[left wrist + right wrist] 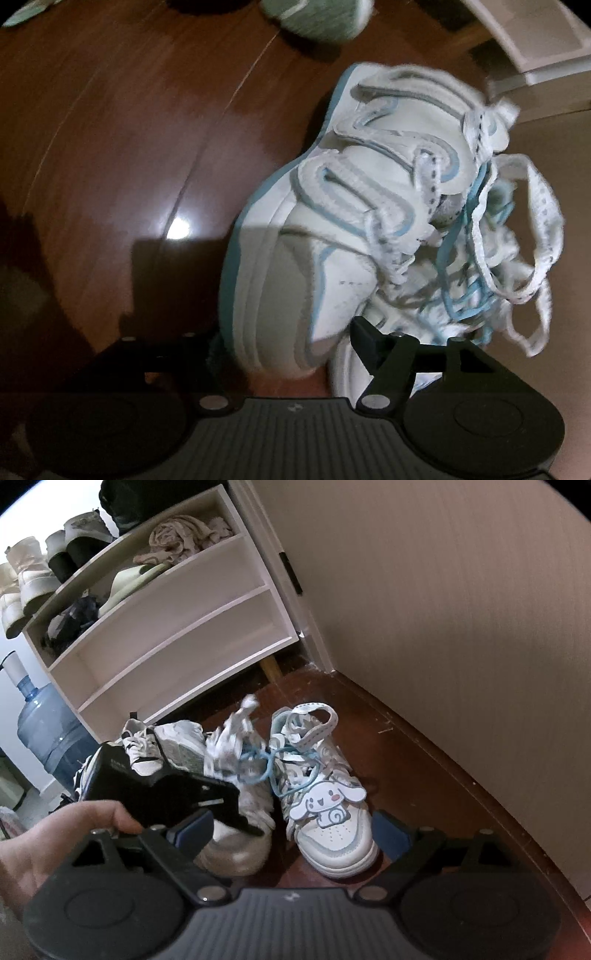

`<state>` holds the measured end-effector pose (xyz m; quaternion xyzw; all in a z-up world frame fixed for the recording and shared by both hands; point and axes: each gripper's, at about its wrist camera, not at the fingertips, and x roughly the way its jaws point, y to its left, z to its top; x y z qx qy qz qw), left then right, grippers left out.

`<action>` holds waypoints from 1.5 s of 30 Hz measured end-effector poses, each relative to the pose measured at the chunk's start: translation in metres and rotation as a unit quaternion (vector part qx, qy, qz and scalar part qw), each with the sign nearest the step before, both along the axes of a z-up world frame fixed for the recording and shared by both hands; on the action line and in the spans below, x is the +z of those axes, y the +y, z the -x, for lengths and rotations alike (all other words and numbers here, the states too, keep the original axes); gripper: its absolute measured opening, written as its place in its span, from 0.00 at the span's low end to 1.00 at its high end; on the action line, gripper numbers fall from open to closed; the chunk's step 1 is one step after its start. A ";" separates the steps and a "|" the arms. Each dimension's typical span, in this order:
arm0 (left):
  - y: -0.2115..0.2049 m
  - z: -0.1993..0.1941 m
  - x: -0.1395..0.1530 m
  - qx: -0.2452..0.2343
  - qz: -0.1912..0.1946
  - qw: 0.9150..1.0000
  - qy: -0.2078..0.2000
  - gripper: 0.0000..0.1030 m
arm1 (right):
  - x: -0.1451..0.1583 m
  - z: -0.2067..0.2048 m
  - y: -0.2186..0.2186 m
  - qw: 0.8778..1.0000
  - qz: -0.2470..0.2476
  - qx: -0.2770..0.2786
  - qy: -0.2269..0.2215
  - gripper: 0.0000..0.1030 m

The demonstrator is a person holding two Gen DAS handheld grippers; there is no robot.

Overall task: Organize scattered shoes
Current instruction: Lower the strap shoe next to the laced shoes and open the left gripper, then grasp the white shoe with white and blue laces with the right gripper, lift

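Left claw (288,354) apparently clamps the white-and-blue sneaker (332,221), while right claw (291,834) hangs spread over its mate (332,823).

Left wrist view close over white-blue sneaker (351,206), right view farther back, facing shelf (177,627), same sneaker shared

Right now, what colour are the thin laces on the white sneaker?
Light blue laces, clearest in the right wrist view.
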<state>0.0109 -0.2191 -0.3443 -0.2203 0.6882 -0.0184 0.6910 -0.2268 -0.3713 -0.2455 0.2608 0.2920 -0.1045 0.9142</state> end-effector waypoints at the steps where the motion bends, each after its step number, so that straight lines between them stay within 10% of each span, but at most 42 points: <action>1: 0.001 0.002 0.000 0.000 -0.006 1.000 0.006 0.72 | 0.000 0.001 0.000 1.000 -0.001 0.000 0.001 0.90; 8: 0.003 0.012 0.010 -0.019 -0.040 0.999 -0.008 0.78 | -0.001 0.004 -0.001 1.000 -0.007 -0.007 0.001 0.90; 15: -0.002 0.019 0.062 -0.065 -0.059 0.986 -0.141 0.78 | 0.000 0.006 -0.003 1.000 -0.003 -0.012 -0.004 0.90; 23: -0.015 0.006 0.142 -0.128 -0.037 0.947 -0.294 0.77 | 0.000 0.001 0.007 0.998 0.049 -0.013 -0.027 0.90; 39: 0.035 -0.048 0.226 -0.223 -0.014 0.883 -0.414 0.88 | -0.012 -0.092 0.067 0.985 0.135 0.102 -0.024 0.90; 45: 0.040 -0.052 0.219 -0.205 0.012 0.896 -0.394 0.89 | -0.038 -0.150 0.098 0.979 0.146 0.136 0.030 0.94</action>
